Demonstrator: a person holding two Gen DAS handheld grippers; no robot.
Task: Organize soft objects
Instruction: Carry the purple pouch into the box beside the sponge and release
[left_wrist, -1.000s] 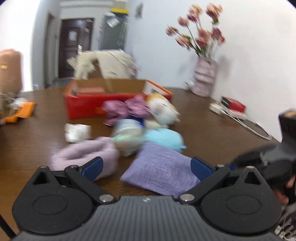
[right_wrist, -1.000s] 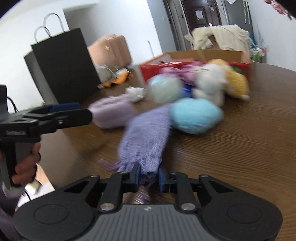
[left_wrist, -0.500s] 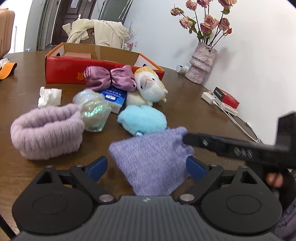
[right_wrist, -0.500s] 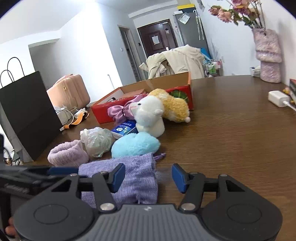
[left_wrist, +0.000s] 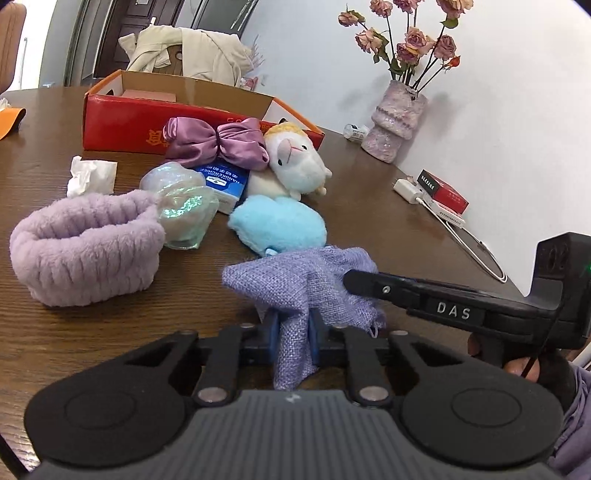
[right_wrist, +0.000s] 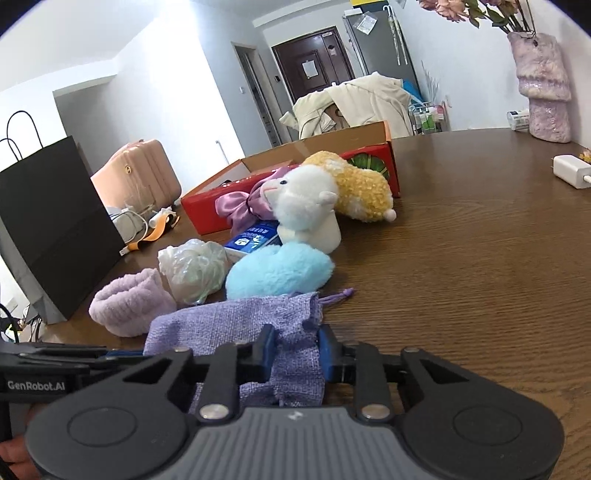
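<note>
So both on purple burlap pouch: left hand-held gripper clamped tight on corner, right hand-held gripper closing on opposite edge, probably to spread pouch above surface.

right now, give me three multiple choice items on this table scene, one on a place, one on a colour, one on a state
1. Where is the purple satin bow?
A. inside the vase
B. in front of the red box, beside the plush sheep
C. on the black bag

2. What colour is the fluffy pad just behind the woven pouch?
A. light blue
B. green
C. red

3. What is the left gripper doing?
A. open over the headband
B. shut on nothing
C. shut on the woven pouch

Answers:
1 B, the bow lies against the box front, next to the sheep.
2 A, its fur is pale blue.
3 C, the blue pads pinch the purple cloth.
</note>
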